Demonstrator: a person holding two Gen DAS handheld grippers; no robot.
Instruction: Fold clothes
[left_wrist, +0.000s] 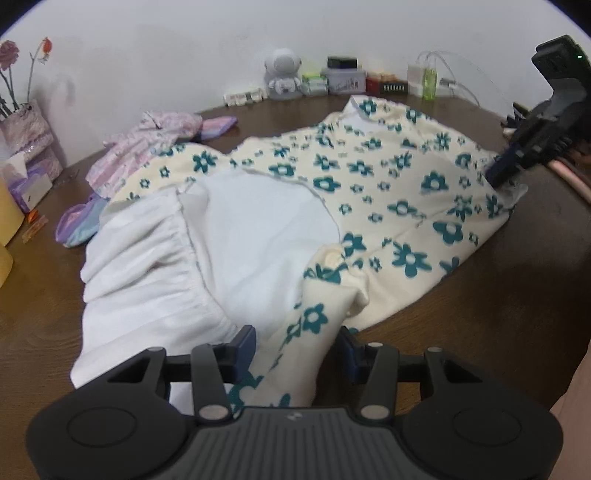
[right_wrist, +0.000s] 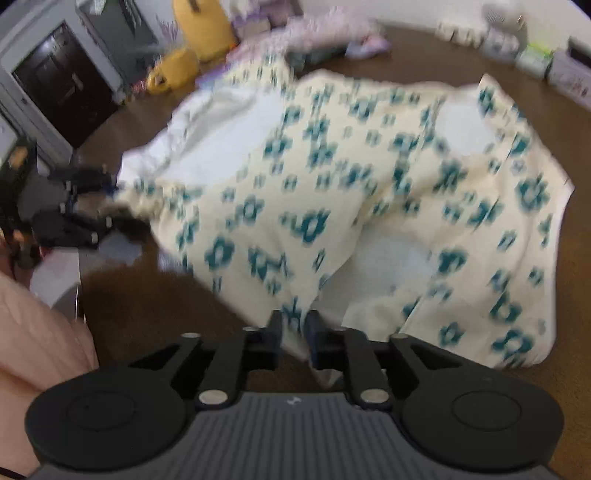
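A cream garment (left_wrist: 369, 177) with teal flowers and a white lining lies spread over the brown table (left_wrist: 498, 295). In the left wrist view my left gripper (left_wrist: 297, 343) is open. Its blue pads (left_wrist: 245, 338) stand apart on either side of a strip of the flowered cloth that runs between them. In the right wrist view, which is blurred, my right gripper (right_wrist: 294, 325) is shut on a fold at the near edge of the garment (right_wrist: 369, 192). The left wrist view shows that gripper (left_wrist: 504, 171) pinching the garment's right edge. My left gripper (right_wrist: 88, 201) also appears at the left of the right wrist view, at the cloth's end.
A pink patterned garment (left_wrist: 147, 144) and a purple-blue cloth (left_wrist: 79, 225) lie at the back left. Boxes, a small robot figure (left_wrist: 282, 75) and a green bottle (left_wrist: 429, 83) line the wall. Yellow objects (right_wrist: 207, 26) and a flower vase (left_wrist: 26, 125) stand at the left edge. A pink sleeve (right_wrist: 40, 325) is close by.
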